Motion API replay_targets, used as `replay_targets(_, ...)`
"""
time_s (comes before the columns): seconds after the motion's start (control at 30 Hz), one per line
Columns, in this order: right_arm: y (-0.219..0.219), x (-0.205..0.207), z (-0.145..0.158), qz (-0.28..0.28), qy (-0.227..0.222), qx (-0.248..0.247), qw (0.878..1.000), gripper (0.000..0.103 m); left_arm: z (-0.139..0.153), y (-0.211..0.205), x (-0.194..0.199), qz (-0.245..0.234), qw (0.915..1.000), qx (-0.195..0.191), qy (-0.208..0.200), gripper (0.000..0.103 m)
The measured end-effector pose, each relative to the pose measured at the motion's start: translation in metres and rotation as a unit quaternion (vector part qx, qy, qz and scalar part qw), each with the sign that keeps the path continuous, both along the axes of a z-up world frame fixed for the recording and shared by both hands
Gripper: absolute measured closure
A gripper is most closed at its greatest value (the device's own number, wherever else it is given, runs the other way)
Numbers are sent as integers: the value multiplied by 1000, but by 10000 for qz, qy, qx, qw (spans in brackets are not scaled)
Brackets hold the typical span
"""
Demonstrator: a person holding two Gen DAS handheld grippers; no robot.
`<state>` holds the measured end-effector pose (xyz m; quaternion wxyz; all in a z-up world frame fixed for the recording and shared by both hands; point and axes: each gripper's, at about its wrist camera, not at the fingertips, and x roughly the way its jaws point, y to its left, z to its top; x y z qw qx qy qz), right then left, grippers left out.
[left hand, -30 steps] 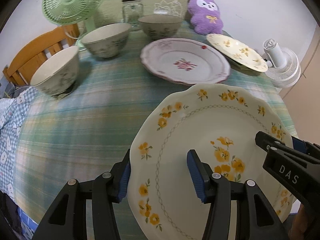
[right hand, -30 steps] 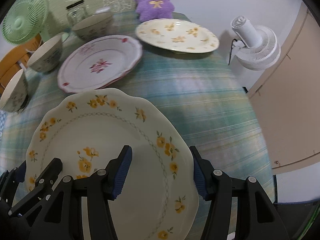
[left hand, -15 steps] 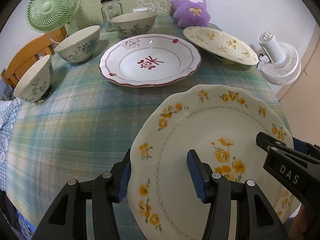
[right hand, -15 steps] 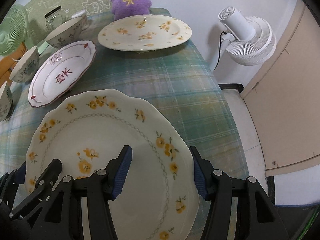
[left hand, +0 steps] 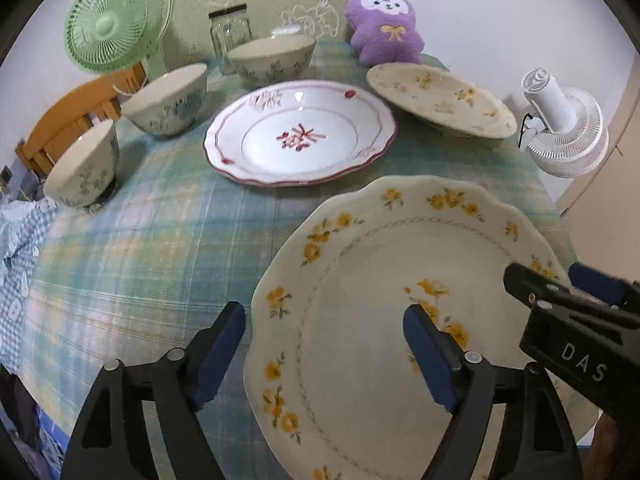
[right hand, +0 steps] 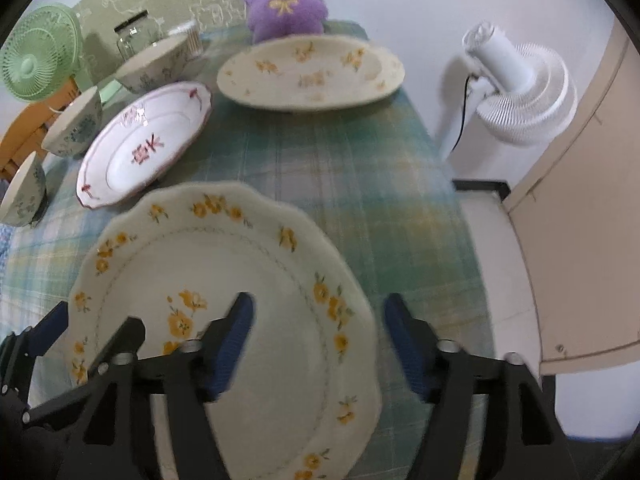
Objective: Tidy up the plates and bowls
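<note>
**Both grippers letting go of the yellow plate**

The left gripper (left hand: 324, 348) straddles the near-left rim of the yellow plate (left hand: 380, 280); its jaws are opening, and the blue pads stand clear of the rim on both sides. The right gripper (right hand: 318, 344) straddles the plate's right rim (right hand: 240, 280), jaws likewise opening, pads apart from the china. The plate lies at the near edge of the tablecloth (left hand: 160, 240). Beyond it sits the red plate (left hand: 300, 132), with three bowls (left hand: 168, 100) in an arc to its left. Farther right rests a second yellow plate (left hand: 440, 98), in front of a purple toy (left hand: 386, 28).
</note>
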<state>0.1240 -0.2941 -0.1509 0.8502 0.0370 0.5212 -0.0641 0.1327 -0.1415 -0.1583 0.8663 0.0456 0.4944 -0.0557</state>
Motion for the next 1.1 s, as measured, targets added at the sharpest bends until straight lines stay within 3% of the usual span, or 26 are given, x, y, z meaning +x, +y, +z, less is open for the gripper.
replay_targets(0.3,4,-16,54,228,-468,187,9985,23,52,2,-11,-11,9992,-182,-351,15)
replay_targets(0.57,15,-32,110,-48,-961,-27,9954,23,97,4,-11,-322,9965,-394,-667,15)
replay_targets(0.87,13,-20,152,-104,-1257,-244,9917,23,134,1,1,-422,9930,-579,-943,15)
replay_targets(1.1,-3,7,169,-82,-1479,-273,9886,23,151,-19,31,-470,9911,-601,-1094,15)
